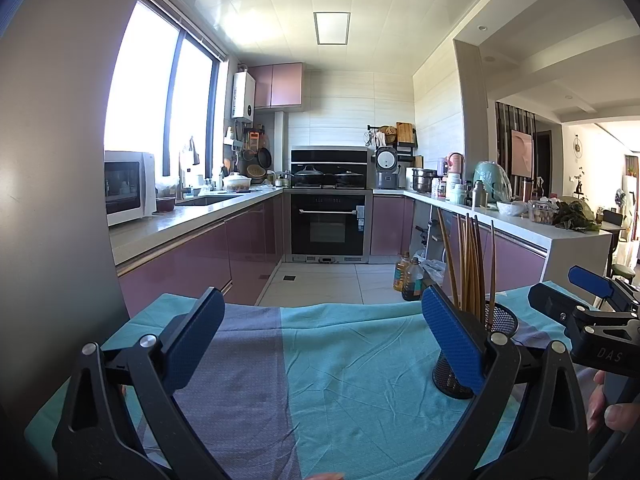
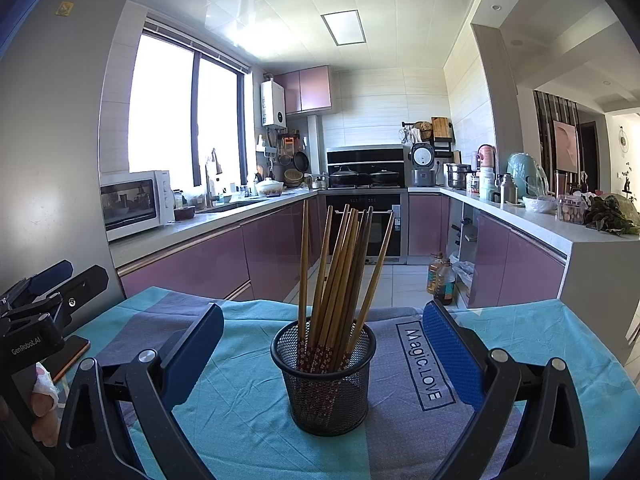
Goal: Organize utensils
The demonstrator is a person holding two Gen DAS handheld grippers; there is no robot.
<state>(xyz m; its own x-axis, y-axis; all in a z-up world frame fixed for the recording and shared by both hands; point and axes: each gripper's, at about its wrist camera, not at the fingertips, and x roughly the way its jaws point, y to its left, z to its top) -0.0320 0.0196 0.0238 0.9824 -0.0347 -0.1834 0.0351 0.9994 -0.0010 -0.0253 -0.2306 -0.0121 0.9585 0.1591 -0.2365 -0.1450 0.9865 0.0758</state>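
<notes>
Both grippers, left gripper (image 1: pixel 320 344) and right gripper (image 2: pixel 323 354), are being held wide open (empty); chopsticks (image 2: pixel 340 272) are being kept upright in a mesh cup (image 2: pixel 326 392) on the cloth (image 2: pixel 240 400).

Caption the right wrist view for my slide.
Open right gripper facing a mesh holder of chopsticks on a teal cloth.

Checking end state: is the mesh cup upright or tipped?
Upright. The mesh cup stands on its base on the cloth, chopsticks pointing up from it.

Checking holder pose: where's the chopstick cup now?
Right wrist view: mesh cup stands centred on the teal cloth, between the right gripper's open fingers.
</notes>
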